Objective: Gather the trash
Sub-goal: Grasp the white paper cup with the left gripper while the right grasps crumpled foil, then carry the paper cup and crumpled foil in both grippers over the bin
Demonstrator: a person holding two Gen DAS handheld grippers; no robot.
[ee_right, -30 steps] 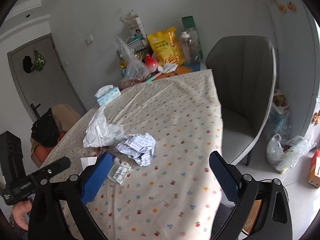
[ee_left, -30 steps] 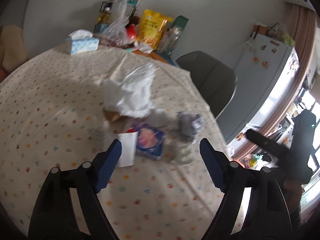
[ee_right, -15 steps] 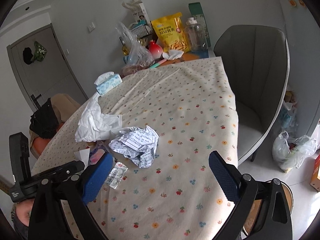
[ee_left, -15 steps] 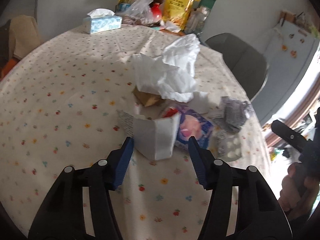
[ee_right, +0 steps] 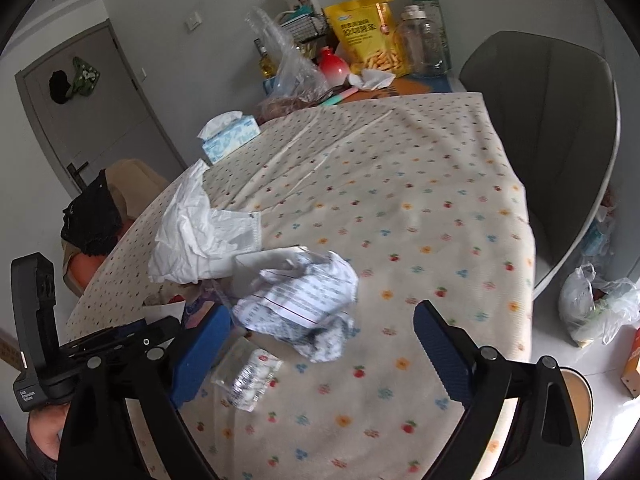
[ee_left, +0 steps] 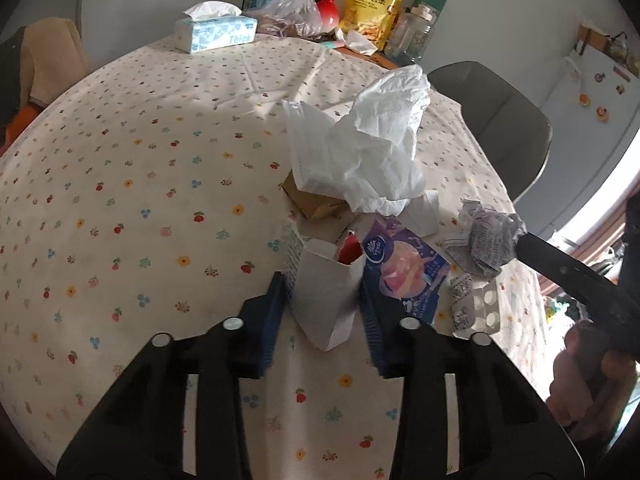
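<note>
A pile of trash lies on the flowered tablecloth (ee_left: pixel 120 184). In the left wrist view my left gripper (ee_left: pixel 324 300) has its blue fingers against both sides of a small white paper box (ee_left: pixel 328 292). Beside it lie a purple tissue packet (ee_left: pixel 404 268), a brown carton (ee_left: pixel 316 204), crumpled white paper (ee_left: pixel 372 152), a crumpled printed leaflet (ee_left: pixel 484 240) and a pill blister (ee_left: pixel 480 312). In the right wrist view my right gripper (ee_right: pixel 320 344) is open wide, its fingers on either side of the printed leaflet (ee_right: pixel 304 296), with the blister (ee_right: pixel 252 372) below it.
A tissue box (ee_left: pixel 216 32), yellow snack bag (ee_left: pixel 376 4), glass jar (ee_left: pixel 412 32) and clear plastic bag (ee_left: pixel 296 0) stand at the table's far edge. A grey chair (ee_right: pixel 552 128) stands to the right. Plastic bags (ee_right: pixel 596 304) lie on the floor.
My left gripper moved forward and closed its fingers onto the white paper box. My right gripper came closer to the printed leaflet and stays open.
</note>
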